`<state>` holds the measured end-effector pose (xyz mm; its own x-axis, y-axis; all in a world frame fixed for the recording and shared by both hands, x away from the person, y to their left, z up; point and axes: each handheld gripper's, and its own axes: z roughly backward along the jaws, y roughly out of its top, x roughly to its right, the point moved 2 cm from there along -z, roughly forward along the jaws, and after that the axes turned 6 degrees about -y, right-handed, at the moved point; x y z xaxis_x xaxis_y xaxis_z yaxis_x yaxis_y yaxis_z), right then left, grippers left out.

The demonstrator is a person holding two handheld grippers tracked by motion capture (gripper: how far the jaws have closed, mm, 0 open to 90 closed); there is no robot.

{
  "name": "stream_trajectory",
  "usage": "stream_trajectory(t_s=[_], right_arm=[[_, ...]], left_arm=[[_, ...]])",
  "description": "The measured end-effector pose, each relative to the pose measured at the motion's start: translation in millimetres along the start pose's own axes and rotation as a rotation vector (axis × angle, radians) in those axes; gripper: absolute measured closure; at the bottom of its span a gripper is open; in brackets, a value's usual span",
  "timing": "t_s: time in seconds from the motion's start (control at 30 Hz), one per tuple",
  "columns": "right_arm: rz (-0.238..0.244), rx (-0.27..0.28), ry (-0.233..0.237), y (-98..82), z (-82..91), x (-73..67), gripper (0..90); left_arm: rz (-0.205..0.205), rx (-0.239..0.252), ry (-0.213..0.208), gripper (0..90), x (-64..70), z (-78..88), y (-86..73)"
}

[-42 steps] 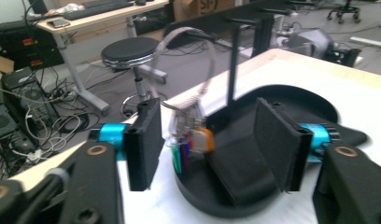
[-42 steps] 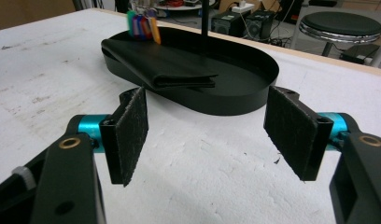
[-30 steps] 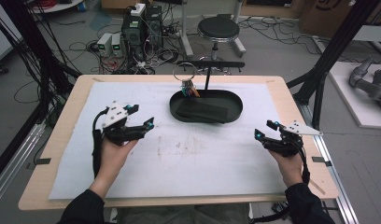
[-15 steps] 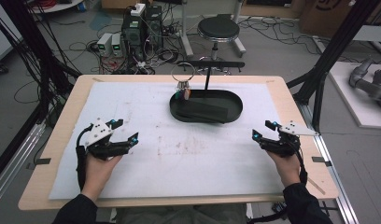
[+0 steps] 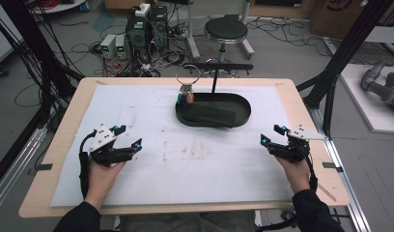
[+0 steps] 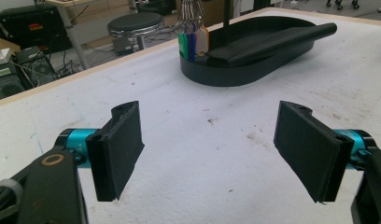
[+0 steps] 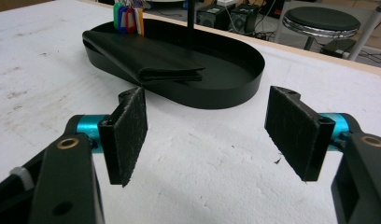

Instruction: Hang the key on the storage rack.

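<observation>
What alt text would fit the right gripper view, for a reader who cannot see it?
The right claw hangs open over a white table cover, jaws wide apart and holding nothing. Beyond it sits a black oval tray with a folded black item and coloured key tags.

Black tray (image 5: 243, 107), white stained mat (image 5: 151, 121), green/blue/red/yellow key tags (image 6: 192, 42).
</observation>
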<state>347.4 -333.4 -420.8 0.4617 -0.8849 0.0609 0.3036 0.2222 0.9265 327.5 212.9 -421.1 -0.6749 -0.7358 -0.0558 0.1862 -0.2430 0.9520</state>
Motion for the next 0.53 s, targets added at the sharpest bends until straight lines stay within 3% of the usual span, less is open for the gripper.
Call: stream_trajectory(t_s=[0.13, 0.53], right_arm=[[-0.004, -0.008, -0.004, -0.7, -1.0, 0.6, 30.4], [-0.007, -0.015, 0.003, -2.0, -2.2, 2.0, 30.2]], left_arm=[[0.023, 0.012, -0.008, 23.5, 0.0, 1.3, -0.3], [0.013, -0.003, -0.010, 23.5, 0.9, -2.3, -1.6]])
